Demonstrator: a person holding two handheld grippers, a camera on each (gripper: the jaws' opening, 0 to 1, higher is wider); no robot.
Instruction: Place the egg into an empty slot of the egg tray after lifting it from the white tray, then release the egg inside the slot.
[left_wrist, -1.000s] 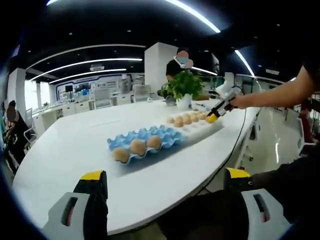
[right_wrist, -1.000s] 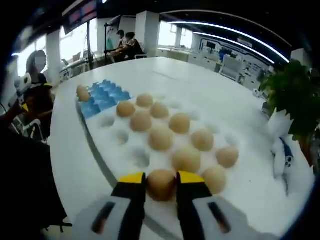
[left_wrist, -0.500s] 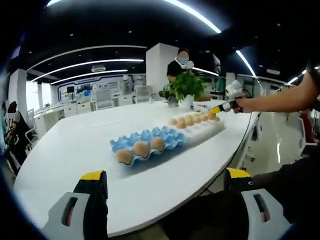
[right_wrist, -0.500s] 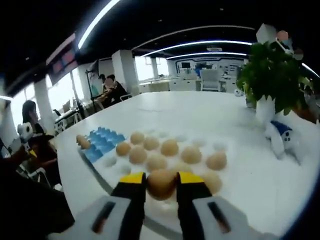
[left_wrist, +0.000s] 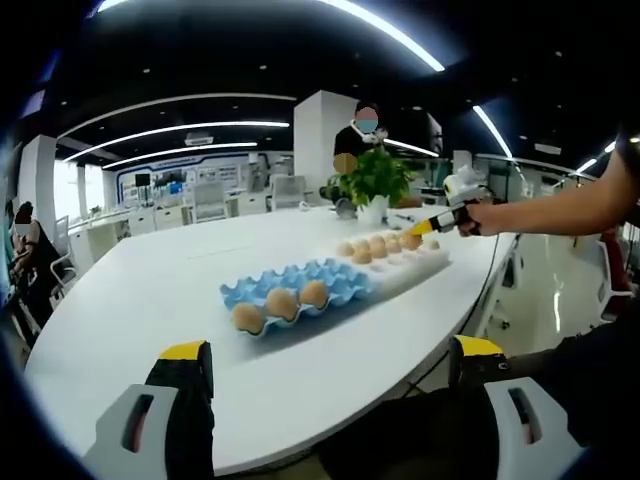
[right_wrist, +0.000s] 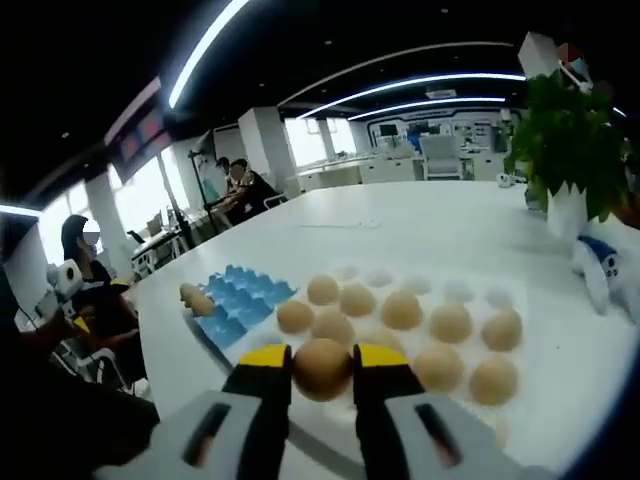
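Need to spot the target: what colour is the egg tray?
Blue, clearest in the left gripper view: the egg tray sits beside the white tray.

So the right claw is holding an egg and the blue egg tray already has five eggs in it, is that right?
Not quite. The right claw does hold an egg, but the blue egg tray has three eggs in it, not five, as the left gripper view shows.

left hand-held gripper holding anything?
No. The left hand-held gripper is open, its jaws wide apart with just the white table between them.
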